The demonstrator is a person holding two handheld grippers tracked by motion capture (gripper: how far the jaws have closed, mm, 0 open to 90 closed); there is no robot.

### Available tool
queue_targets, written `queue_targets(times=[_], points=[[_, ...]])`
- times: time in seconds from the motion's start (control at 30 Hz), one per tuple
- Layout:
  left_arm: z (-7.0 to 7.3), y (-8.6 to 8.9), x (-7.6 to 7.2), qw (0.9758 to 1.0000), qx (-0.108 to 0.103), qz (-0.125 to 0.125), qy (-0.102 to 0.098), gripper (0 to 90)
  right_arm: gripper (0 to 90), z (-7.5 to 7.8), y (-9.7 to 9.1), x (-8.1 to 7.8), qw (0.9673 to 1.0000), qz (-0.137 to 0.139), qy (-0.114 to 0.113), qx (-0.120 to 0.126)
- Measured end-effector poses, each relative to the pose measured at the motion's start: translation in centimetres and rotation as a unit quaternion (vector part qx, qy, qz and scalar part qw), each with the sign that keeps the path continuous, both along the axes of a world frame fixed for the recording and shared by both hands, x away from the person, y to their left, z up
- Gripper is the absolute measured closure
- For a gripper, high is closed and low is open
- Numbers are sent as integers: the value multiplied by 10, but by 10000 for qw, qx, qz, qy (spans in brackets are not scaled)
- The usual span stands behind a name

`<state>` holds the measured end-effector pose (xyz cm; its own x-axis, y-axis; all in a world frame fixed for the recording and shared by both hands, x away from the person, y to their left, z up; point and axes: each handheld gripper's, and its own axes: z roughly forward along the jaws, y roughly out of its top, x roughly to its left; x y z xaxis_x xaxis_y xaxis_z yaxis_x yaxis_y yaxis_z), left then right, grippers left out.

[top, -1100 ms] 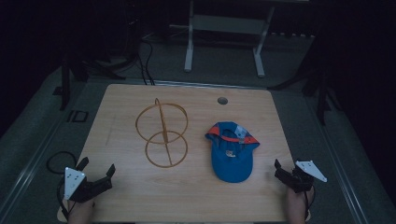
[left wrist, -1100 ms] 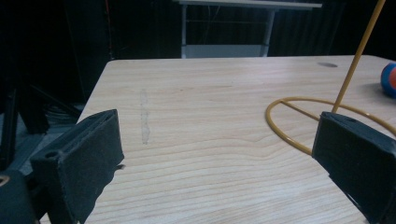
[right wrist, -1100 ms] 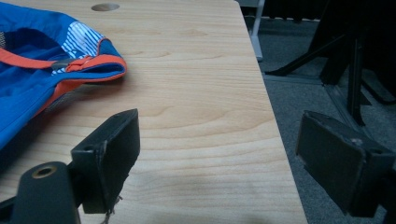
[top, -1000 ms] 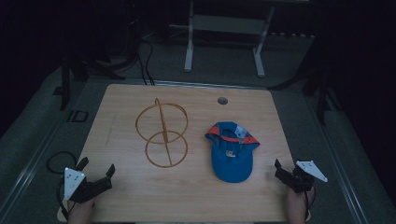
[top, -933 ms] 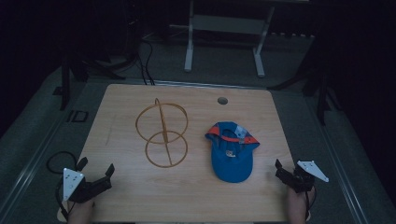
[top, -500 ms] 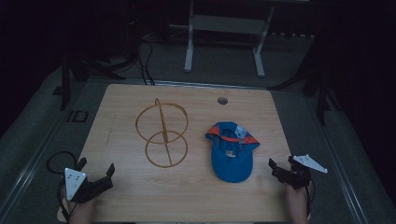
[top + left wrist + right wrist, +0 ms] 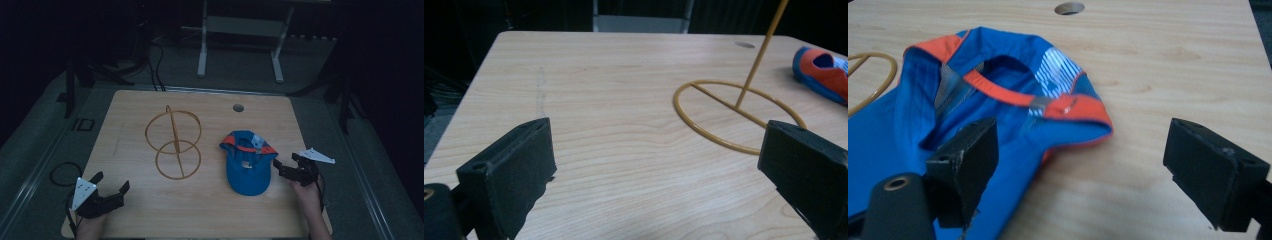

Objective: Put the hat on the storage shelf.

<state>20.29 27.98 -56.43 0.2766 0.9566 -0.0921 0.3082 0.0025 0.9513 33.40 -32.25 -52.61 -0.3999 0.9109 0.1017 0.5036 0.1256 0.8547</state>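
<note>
A blue cap [image 7: 247,162] with orange trim lies on the wooden table [image 7: 135,110], right of centre. Its back strap and opening [image 7: 998,100] face my right gripper [image 7: 1088,165], which is open; its left jaw hangs over the cap's edge and its right jaw over bare wood. In the high view the right gripper [image 7: 286,162] sits just off the cap's right side. A yellow wire stand [image 7: 173,142], two rings joined by a rod, stands left of centre. My left gripper [image 7: 111,181] is open at the near left corner, with nothing between its fingers [image 7: 509,170].
A round cable hole [image 7: 238,107] is in the table's far side. The wire stand's base ring [image 7: 736,117] lies ahead and right of the left gripper. Cables and a metal frame [image 7: 240,30] sit on the dark floor beyond the table.
My right gripper has moved left from the table's right edge up to the cap's right side. The left gripper has barely shifted.
</note>
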Motion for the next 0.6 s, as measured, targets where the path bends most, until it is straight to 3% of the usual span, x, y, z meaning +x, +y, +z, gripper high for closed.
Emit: queue_targets(times=[0.3, 0.6], points=[[0, -1, -1, 10000, 53, -75, -28, 22, 188, 8, 19, 31, 9996, 226, -17, -138], [-1, -3, 1, 9998, 180, -129, 8, 22, 189, 7, 37, 62, 9988, 375, 185, -248]])
